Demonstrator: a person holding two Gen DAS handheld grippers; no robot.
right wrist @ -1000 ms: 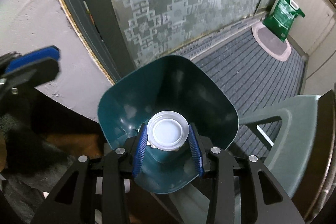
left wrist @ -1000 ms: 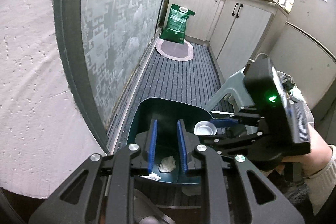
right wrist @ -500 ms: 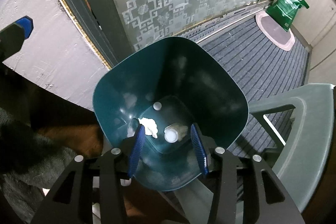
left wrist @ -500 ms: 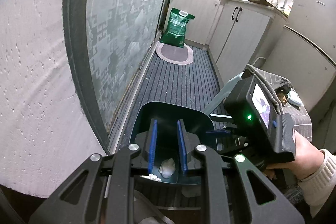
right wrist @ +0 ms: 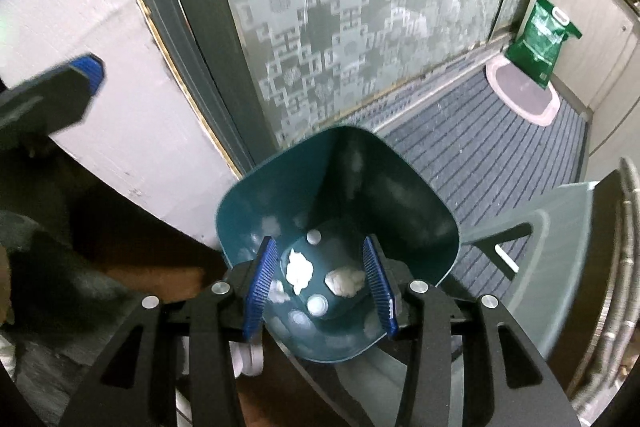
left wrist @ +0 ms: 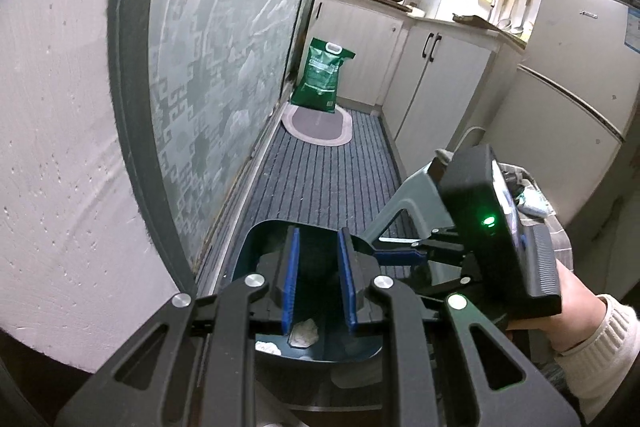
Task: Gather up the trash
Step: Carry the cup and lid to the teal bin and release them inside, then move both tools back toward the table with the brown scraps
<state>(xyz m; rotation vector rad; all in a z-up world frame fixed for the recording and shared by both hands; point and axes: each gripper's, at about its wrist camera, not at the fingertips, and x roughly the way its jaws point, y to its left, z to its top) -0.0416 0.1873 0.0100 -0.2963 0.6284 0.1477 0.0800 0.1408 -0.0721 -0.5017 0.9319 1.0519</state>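
A dark teal trash bin (right wrist: 416,223) stands on the floor, also seen in the left wrist view (left wrist: 256,243). Inside lie crumpled white tissue (right wrist: 299,270), a second white wad (right wrist: 345,279) and a small white cup (right wrist: 317,303). My right gripper (right wrist: 320,287) is open and empty, just above the bin's mouth. My left gripper (left wrist: 318,285) is open and empty over the bin's near rim, with a tissue wad (left wrist: 304,331) showing between its fingers. The right gripper's body (left wrist: 492,239) sits to the right in the left wrist view.
A frosted patterned glass door (right wrist: 360,7) and white wall (left wrist: 60,147) stand left of the bin. A grey plastic stool (right wrist: 560,247) stands right of it. A striped mat (left wrist: 320,171), a green bag (left wrist: 322,75), cabinets (left wrist: 440,83) and a fridge (left wrist: 568,67) lie beyond.
The right gripper opened and let go of the white cup, which dropped to the bin's bottom. The jaws then opened wider. The left gripper stayed open over the bin.
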